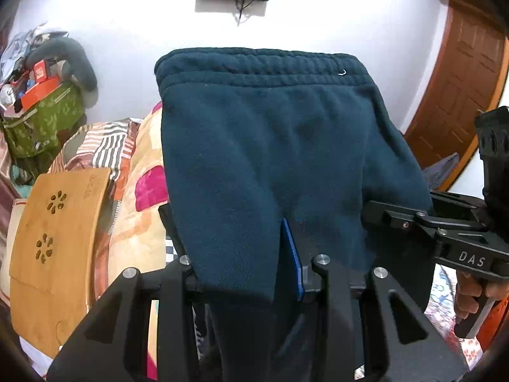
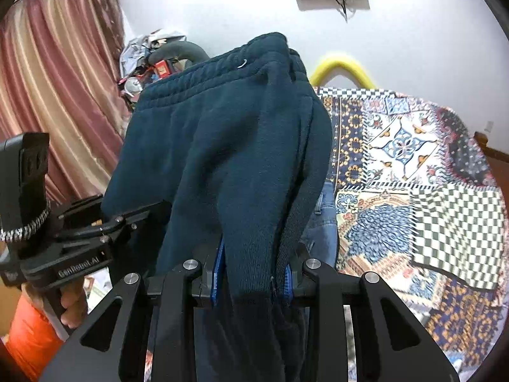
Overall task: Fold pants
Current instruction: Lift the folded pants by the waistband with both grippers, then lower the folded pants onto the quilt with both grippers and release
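The dark teal pants (image 1: 270, 146) hang in the air above the patterned bed (image 2: 413, 172), waistband at the top, with each tool pinching a lower fold between its blue pads: the left tool (image 1: 241, 264) is clamped tight on the cloth, and the right tool (image 2: 251, 277) is closed around a thick bunch of it. The fabric drapes over both sets of fingers, hiding the legs below and most of the left tool's own left finger.
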The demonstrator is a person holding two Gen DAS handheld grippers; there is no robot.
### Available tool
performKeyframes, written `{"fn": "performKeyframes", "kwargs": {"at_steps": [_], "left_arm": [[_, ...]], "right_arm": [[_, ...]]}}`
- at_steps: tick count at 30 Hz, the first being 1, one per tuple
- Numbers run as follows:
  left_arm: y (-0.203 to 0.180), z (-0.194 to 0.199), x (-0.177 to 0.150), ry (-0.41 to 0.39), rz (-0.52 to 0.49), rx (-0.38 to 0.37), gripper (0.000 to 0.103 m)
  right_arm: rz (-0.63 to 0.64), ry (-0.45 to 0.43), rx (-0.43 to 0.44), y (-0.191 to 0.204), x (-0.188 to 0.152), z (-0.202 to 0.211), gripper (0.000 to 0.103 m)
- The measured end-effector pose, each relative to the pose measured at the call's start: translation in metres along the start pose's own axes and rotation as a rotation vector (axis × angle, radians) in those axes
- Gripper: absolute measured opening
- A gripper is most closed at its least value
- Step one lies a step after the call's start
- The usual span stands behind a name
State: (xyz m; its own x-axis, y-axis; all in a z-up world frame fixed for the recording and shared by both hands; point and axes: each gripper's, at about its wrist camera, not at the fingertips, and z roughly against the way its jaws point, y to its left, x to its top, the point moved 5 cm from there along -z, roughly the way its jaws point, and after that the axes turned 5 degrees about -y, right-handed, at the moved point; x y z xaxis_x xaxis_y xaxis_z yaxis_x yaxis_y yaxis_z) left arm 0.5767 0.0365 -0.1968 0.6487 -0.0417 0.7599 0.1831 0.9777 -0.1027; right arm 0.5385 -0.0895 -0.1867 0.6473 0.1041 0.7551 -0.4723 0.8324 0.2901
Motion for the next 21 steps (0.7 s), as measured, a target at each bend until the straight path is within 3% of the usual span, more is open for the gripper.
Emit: {"fn": "performKeyframes", "kwargs": {"at_steps": [8,11,13,15,21], "left_arm": [[0.024,-0.095,-0.017,0.117,0.031,0.036,0.035],[0.033,-0.134,-0.031,0.186,0.061,0.044,0.034],[0.032,-0.152,-0.040,0.207,0.026,0.090,0.035],[0.025,-0.157,-0.047,0.194,-0.008,0.121,0.039],[0.028,-0.139,-0.052,0.198,-0.016,0.149,0.039]], "right_arm": [[-0.035,0.116,0.007,-0.031,-0.013,-0.068,0.026],[-0.006,0.201,-0.046,-0.041,-0.024,-0.090,0.027],[0.005,0.261,-0.102,-0.052,-0.037,-0.103,0.027],[0.006,0.265,-0.101,-0.055,-0.045,-0.102,0.029],[0.023,0.231,-0.132,-0.053,-0.056,-0.065,0.030]]}}
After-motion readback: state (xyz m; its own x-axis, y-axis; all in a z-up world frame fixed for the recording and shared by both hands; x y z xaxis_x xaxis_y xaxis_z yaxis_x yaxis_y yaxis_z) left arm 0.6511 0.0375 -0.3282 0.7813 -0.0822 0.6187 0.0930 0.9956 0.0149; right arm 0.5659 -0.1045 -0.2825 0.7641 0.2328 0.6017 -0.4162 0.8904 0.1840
